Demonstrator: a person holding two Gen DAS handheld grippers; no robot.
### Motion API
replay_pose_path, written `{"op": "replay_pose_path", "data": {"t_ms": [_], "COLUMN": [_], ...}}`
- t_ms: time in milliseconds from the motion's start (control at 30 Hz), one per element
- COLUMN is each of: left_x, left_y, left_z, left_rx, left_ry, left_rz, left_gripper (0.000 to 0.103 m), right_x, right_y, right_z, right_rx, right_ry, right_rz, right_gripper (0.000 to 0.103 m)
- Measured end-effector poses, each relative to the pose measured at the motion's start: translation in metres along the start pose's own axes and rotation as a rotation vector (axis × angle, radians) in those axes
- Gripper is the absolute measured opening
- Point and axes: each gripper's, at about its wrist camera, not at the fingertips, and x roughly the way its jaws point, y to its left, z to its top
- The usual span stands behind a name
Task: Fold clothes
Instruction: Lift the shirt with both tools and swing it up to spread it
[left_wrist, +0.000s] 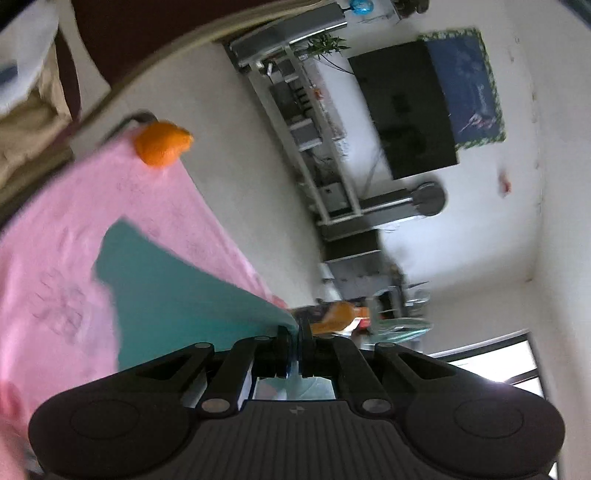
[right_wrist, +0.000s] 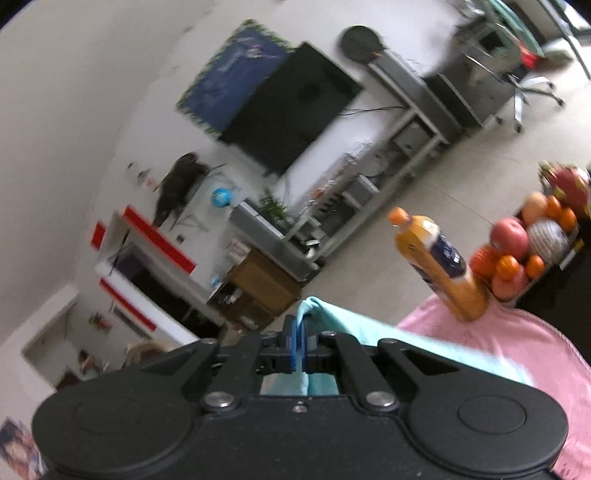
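Holding mixed fruit, a dark tray sits beside the bottle.

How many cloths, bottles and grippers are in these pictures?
Cloths: 2, a teal cloth and a pink cloth
Bottles: 1, an orange bottle
Grippers: 2, left gripper and right gripper, both clamped on the teal cloth
Total: 5

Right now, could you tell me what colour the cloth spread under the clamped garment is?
Pink cloth, clearest in the left wrist view.
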Motion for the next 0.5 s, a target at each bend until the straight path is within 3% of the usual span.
{"op": "replay_pose_path", "data": {"t_ms": [200, 367, 500], "left_x": [-0.017, -0.057, -0.1], "left_y": [0.006, -0.018, -0.058], "left_z": [-0.013, -0.034, -0.054], "left_rx": [0.024, 0.186, 0.34], "left_ry": [-0.044, -0.094, -0.188], "left_rz": [-0.035, -0.077, -0.151], "left_gripper": [0.001, 0.001, 0.001], "right_x": [-0.023, -0.053, -0.096], "right_y": [0.0, 0.004, 0.029], "right_z": [-0.005, -0.01, -0.007], "right_rx": [-0.072, -0.122, -0.18], "right_ry": [-0.04, -0.017, -0.092], "right_rz": [0.031, 0.046, 0.122], "right_gripper": [0.002, 0.002, 0.002]}}
